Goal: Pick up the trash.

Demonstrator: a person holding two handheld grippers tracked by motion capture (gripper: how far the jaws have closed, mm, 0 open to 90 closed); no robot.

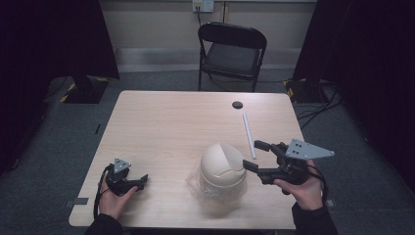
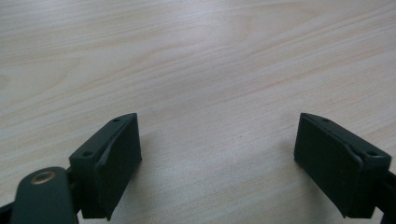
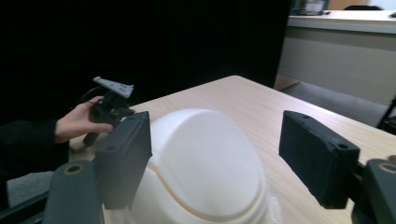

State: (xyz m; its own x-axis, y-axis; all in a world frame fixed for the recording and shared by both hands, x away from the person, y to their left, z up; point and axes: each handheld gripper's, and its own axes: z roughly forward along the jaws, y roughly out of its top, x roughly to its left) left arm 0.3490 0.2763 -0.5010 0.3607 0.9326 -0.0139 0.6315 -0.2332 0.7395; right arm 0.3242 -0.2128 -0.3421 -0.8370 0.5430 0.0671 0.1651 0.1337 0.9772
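You hold the right gripper (image 1: 256, 155), jaws spread wide, just right of the cream domed bin (image 1: 223, 169) at the table's (image 1: 161, 127) near edge, apparently to clasp its lid, while the left gripper (image 1: 142, 180), also open, rests well left of it.

A: What sits between the right claw (image 3: 215, 158)'s jaws?
B: A cream domed lid (image 3: 205, 163), low centre, jaws wide apart beside it.
A: And at the left?
B: The left claw (image 3: 109, 105), held in a hand (image 3: 77, 122), on the bench (image 3: 243, 100).
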